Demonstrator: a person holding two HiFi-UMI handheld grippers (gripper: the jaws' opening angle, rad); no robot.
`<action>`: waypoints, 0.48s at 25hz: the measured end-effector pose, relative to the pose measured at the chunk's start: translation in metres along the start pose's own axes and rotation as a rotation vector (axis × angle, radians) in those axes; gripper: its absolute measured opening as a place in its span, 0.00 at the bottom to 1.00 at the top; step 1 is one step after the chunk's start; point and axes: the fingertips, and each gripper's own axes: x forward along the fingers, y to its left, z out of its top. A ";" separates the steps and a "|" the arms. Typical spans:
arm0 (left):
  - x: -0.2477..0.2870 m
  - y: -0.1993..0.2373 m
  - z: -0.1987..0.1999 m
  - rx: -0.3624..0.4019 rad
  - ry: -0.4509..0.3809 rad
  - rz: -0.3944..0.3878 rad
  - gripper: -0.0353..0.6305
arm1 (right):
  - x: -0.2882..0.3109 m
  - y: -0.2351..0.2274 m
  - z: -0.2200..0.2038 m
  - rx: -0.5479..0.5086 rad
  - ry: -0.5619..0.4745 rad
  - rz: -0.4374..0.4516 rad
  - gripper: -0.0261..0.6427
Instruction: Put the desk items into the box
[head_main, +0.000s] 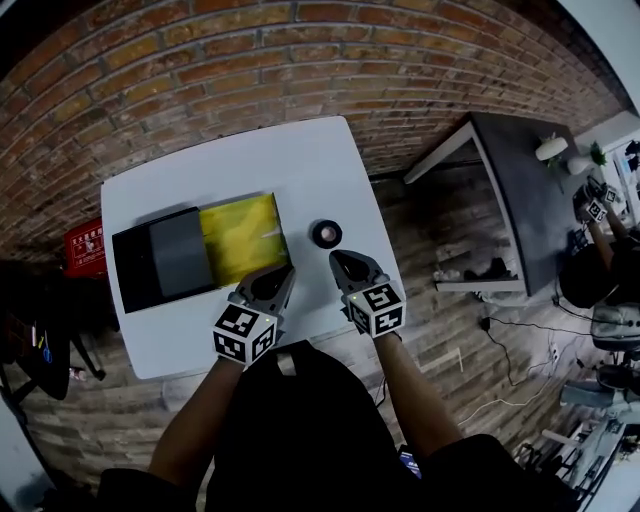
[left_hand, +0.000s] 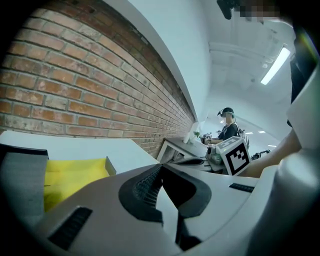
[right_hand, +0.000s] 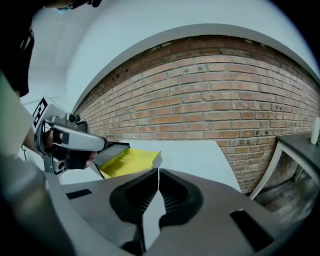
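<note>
Head view: both claws closed, empty. The left claw (head_main: 280, 272) sits just beside the yellow-lined box (head_main: 240, 238); the right claw (head_main: 338, 258) is near a round black item (head_main: 326, 234) on the bench (head_main: 300, 170). Left gripper view — box ahead-left. Right gripper view — likewise.

Lab-like workroom: red brick wall (head_main: 250, 60), wood-plank floor (head_main: 440, 300), white bench (head_main: 300, 170), loose cables (head_main: 507, 352) underfoot, ceiling strip lights (left_hand: 276, 65) overhead.

Smooth matt white table (head_main: 310, 165), rough red brick wall (head_main: 250, 70) across the top of the frame, box (head_main: 240, 238) lined in faintly glossy yellow, matt grey plastic right tongs (right_hand: 158, 172) with ribbed black pads (right_hand: 175, 197), wood-plank floor (head_main: 470, 330) lower right
</note>
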 end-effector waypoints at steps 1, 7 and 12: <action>0.007 -0.001 -0.002 -0.004 0.009 0.001 0.07 | 0.003 -0.005 -0.004 -0.009 0.014 -0.001 0.07; 0.042 -0.004 -0.017 -0.003 0.059 0.004 0.07 | 0.019 -0.027 -0.022 -0.018 0.065 -0.010 0.07; 0.063 -0.002 -0.030 -0.017 0.100 0.015 0.07 | 0.029 -0.040 -0.037 -0.028 0.118 -0.011 0.07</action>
